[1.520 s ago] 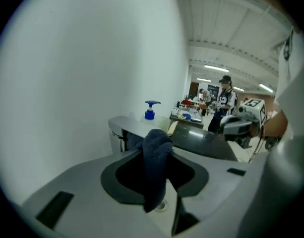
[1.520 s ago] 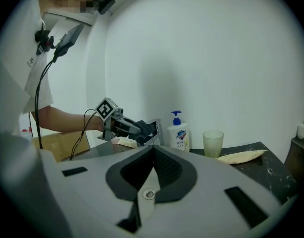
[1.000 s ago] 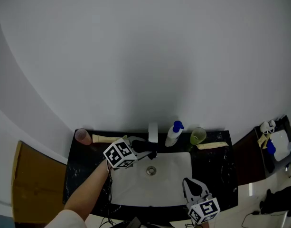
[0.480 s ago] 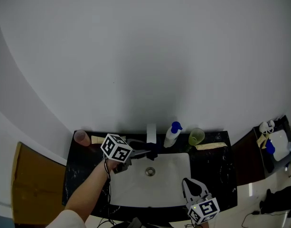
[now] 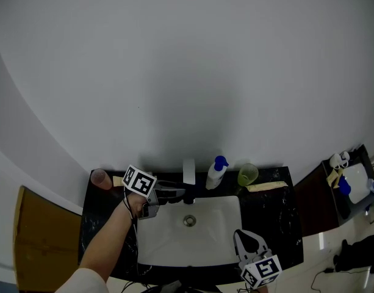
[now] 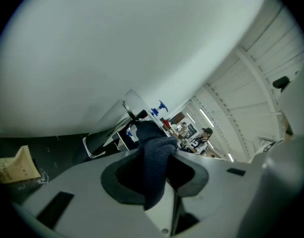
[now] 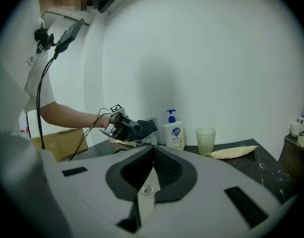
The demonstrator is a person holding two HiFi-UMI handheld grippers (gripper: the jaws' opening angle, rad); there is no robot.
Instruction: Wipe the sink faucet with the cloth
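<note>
My left tongs (image 5: 177, 194) are clamped on the dark blue cloth (image 6: 154, 155), which is held against the faucet (image 5: 188, 171) at the back of the sink (image 5: 223, 240). My right tongs (image 7: 152, 155) are closed, empty, near the sink's front rim. A soap bottle (image 5: 215, 174) stands just beside the faucet on the counter (image 5: 272, 218).

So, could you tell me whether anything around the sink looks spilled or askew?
Nothing stands out: the white pump bottle and pale green cup stand upright on the black counter; no spill shows.
</note>
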